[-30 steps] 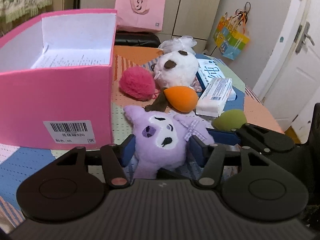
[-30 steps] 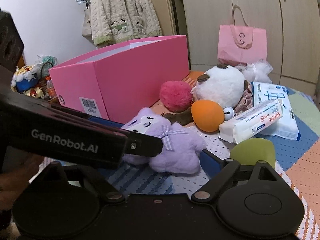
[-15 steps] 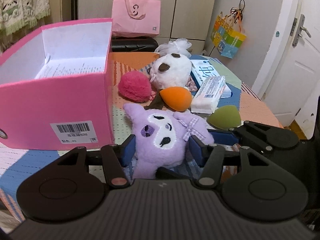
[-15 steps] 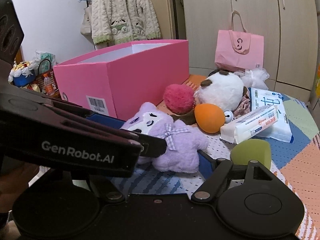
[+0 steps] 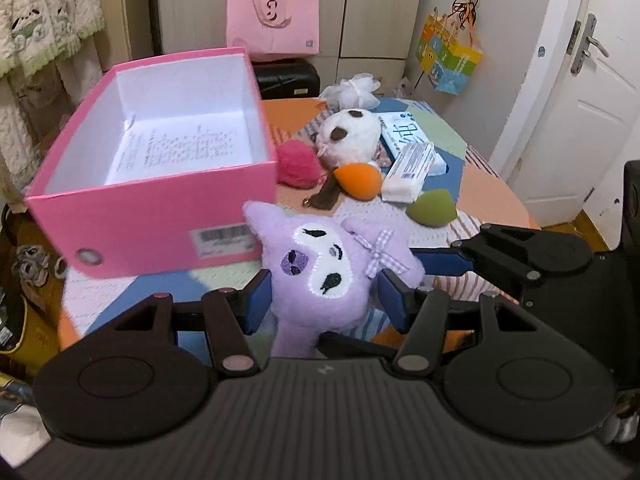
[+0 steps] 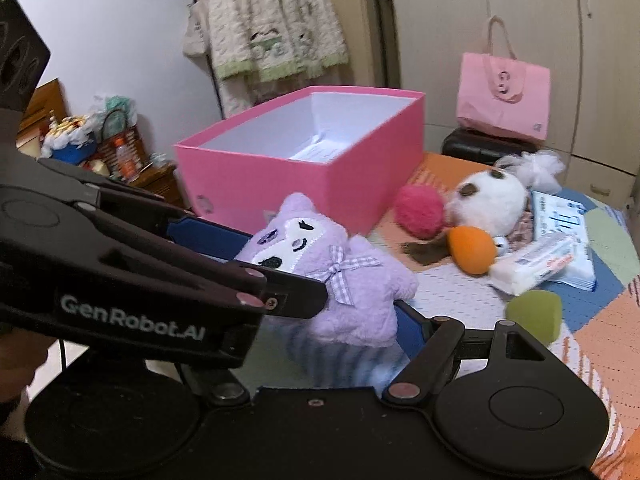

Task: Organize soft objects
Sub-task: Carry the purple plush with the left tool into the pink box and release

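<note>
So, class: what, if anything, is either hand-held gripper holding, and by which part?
The left hand-held gripper holds the purple plush by its lower body; the right hand-held gripper holds nothing.

purple plush [image 5: 320,272]: cat-eared, white face patch, gingham bow; upright, raised off the table, pinched at both sides, in front of the box.
pink box [image 5: 160,216]: open, white inside, printed sheet on the floor.
pink pom-pom [image 5: 298,163]: beside the box.
white plush [image 5: 350,136]: behind the orange sponge [image 5: 358,179].
green sponge [image 5: 432,213]: near the front.

Your left gripper [image 6: 280,276] is matte black, blue-padded jaws, silver rivets, white "GenRobot.AI" lettering; right gripper [image 6: 404,320] matches.
</note>
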`<action>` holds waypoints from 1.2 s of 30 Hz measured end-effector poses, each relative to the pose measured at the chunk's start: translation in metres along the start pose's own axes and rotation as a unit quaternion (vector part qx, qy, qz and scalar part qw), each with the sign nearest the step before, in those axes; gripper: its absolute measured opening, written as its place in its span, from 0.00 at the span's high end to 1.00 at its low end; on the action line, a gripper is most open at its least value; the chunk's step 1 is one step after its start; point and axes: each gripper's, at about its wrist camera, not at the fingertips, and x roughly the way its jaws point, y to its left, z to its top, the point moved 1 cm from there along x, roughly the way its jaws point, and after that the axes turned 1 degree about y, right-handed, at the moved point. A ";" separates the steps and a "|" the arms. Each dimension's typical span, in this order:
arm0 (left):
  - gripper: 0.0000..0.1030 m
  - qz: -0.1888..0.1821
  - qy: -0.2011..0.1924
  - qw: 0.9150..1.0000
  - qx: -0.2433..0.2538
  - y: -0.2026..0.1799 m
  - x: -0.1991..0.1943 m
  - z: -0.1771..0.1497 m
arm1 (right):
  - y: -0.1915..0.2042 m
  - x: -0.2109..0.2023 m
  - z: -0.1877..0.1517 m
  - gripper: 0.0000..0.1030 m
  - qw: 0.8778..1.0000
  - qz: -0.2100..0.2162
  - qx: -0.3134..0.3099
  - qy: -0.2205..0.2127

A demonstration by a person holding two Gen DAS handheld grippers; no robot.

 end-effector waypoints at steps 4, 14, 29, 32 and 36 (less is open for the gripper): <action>0.45 -0.001 0.002 1.000 -0.005 0.016 -0.025 0.000 | 0.023 -0.006 0.012 0.23 1.000 0.006 -0.024 -0.003; 0.46 -0.001 0.000 1.000 -0.008 0.049 -0.058 0.014 | 0.058 -0.005 0.049 0.22 0.999 0.013 -0.048 0.007; 0.46 0.007 -0.050 0.999 0.003 0.093 -0.046 0.085 | 0.037 0.032 0.129 0.22 0.995 0.016 -0.089 -0.037; 0.46 0.001 -0.058 0.998 -0.001 0.106 -0.033 0.104 | 0.023 0.049 0.149 0.23 0.995 0.017 -0.087 -0.033; 0.46 -0.009 -0.055 0.998 -0.012 0.127 -0.006 0.129 | 0.007 0.076 0.174 0.23 0.994 0.012 -0.109 -0.020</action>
